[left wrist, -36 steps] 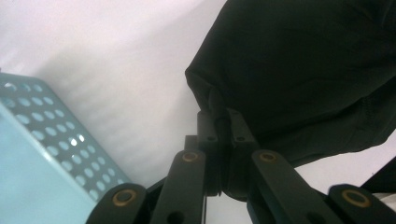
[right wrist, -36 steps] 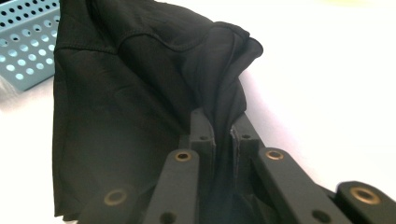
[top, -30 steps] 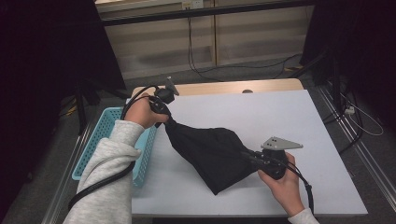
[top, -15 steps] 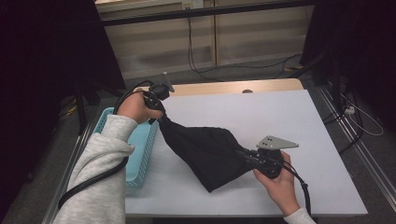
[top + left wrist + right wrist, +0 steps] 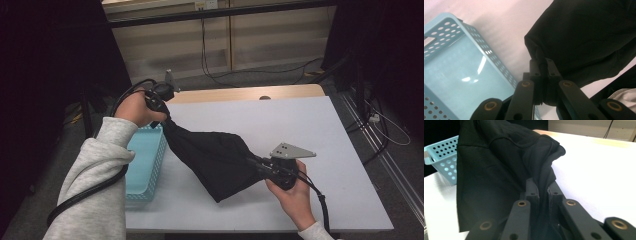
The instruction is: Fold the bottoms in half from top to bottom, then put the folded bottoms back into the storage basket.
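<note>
- Black cloth (image 5: 215, 157) hung slack between both grippers above the white surface (image 5: 310, 135), beside the blue basket (image 5: 145, 160); soft, light, likely to slip.
- Left gripper (image 5: 541, 66) and right gripper (image 5: 542, 187) each had jaws clamped on a bunched edge, the best hold.

I can't see my left gripper (image 5: 161, 100) fingertips in the high view; the black cloth (image 5: 215, 155) covers them. The blue basket (image 5: 145, 160) is partly hidden behind my grey sleeve (image 5: 95, 175), its far end cut off.
</note>
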Available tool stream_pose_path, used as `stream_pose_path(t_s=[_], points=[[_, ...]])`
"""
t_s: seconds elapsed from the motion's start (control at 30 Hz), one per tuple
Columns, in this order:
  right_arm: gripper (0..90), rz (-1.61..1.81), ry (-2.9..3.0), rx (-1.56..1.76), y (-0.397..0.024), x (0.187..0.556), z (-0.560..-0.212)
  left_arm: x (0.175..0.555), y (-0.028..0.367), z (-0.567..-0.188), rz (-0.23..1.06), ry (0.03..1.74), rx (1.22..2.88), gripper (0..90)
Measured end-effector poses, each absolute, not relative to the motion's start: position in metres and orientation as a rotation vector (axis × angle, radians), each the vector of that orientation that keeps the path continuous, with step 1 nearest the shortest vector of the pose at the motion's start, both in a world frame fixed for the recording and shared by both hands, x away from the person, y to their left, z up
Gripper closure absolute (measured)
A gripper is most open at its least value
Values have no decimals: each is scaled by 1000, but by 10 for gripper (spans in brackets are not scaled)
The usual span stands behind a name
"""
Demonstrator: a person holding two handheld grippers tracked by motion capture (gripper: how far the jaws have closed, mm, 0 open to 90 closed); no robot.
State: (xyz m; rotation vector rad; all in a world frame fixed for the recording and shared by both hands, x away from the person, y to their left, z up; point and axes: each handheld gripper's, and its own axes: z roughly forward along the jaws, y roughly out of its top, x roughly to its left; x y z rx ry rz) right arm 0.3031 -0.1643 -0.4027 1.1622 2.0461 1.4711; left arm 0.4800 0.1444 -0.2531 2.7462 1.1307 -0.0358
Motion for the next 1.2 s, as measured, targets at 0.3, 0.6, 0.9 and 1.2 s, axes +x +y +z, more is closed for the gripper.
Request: stream_pose_path(t_s=[0.3,0.6,0.9,1.2], points=[[829,1498,2050,1143,-154,305,-401,480,151,-243,-18,1134,2765,872],[829,1535,2062,1119,-138,310,-399,477,158,-226,58,1138,2806,873],[829,1565,2038,1099,-129,311,-392,477,166,-216,90,1148,2822,872],[829,1581,2046,1077,-120,313,-385,472,172,-198,137,1157,2809,872]])
